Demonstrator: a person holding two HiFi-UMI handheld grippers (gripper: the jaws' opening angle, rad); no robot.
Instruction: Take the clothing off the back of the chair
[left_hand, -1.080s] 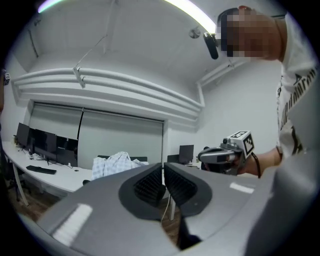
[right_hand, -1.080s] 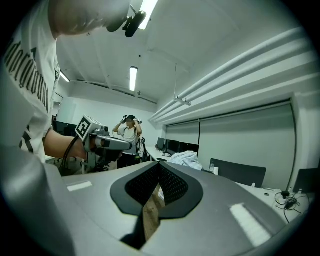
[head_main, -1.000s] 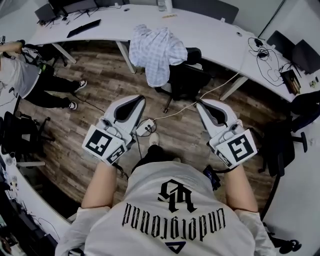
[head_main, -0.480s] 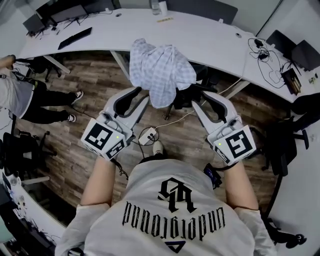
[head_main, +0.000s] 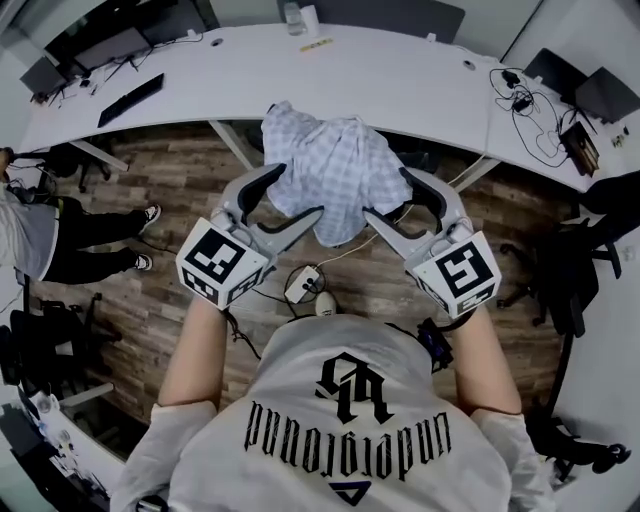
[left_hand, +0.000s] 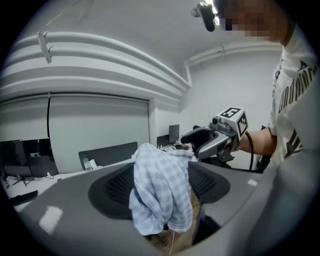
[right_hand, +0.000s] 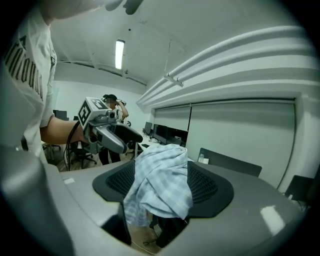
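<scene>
Blue-white shirt (head_main: 330, 185): checked cloth, crumpled and draped over the chair back, its lower edge hanging down toward the floor.
Chair (right_hand: 170, 232): dark, almost wholly hidden under the shirt; only a dark part shows below the cloth in the right gripper view.
Left gripper (head_main: 300, 190): released, jaws opening. Its view shows the shirt between the two dark pads (left_hand: 117, 187); neither pad presses on it. In the head view one jaw lies at the shirt's left edge and the other reaches under its lower left side.
Right gripper (head_main: 385, 193): released, jaws opening. The shirt shows between its pads too, with no grip on it. In the head view it flanks the shirt's right side, one jaw at the upper right edge, one near the lower hem.
Grippers together: they point inward at each other with the shirt between them, and each shows in the other's view.
Desk (head_main: 400, 70): white, curved, just behind the chair; a keyboard (head_main: 130, 98) lies at its left, cables (head_main: 515, 95) at its right.
Floor (head_main: 170, 180): wood planks; a white power strip (head_main: 300, 285) lies below the shirt, near the person's feet.
Bystander (head_main: 40, 235): at the left edge, dark trousers, well apart from the chair.
</scene>
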